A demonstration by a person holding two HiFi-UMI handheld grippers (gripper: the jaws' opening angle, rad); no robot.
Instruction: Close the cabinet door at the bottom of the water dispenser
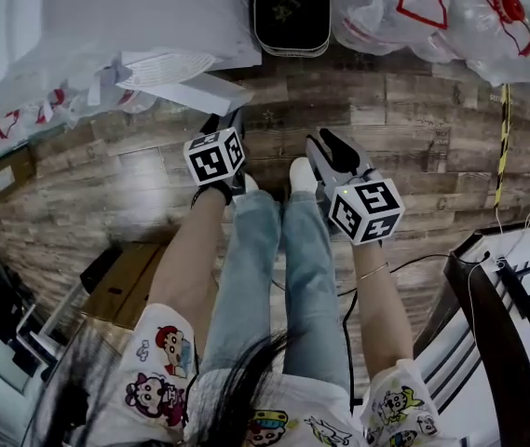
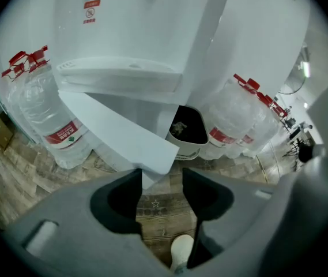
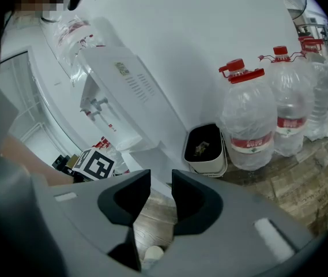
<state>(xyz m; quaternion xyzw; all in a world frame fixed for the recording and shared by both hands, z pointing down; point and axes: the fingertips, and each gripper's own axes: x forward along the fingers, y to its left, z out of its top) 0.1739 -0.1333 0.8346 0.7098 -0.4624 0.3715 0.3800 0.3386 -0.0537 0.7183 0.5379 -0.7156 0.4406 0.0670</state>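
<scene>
The white water dispenser (image 1: 106,17) (image 2: 152,39) (image 3: 169,68) stands ahead of me. Its bottom cabinet door (image 1: 190,91) (image 2: 117,131) (image 3: 146,160) is swung out over the wooden floor. My left gripper (image 1: 224,119) (image 2: 161,189) points down at the door's free corner, which shows just beyond its fingertips; the jaws are open and no pad presses on the door. My right gripper (image 1: 325,142) (image 3: 161,195) hangs to the right of the door, open with nothing between its jaws.
A black-lined waste bin (image 1: 291,12) (image 2: 188,128) (image 3: 205,146) stands right of the dispenser. Large water bottles (image 1: 451,7) (image 2: 48,114) (image 3: 247,126) flank both sides. Cardboard boxes (image 1: 4,180) lie left; a dark rack (image 1: 497,324) is at right. My shoes are below the grippers.
</scene>
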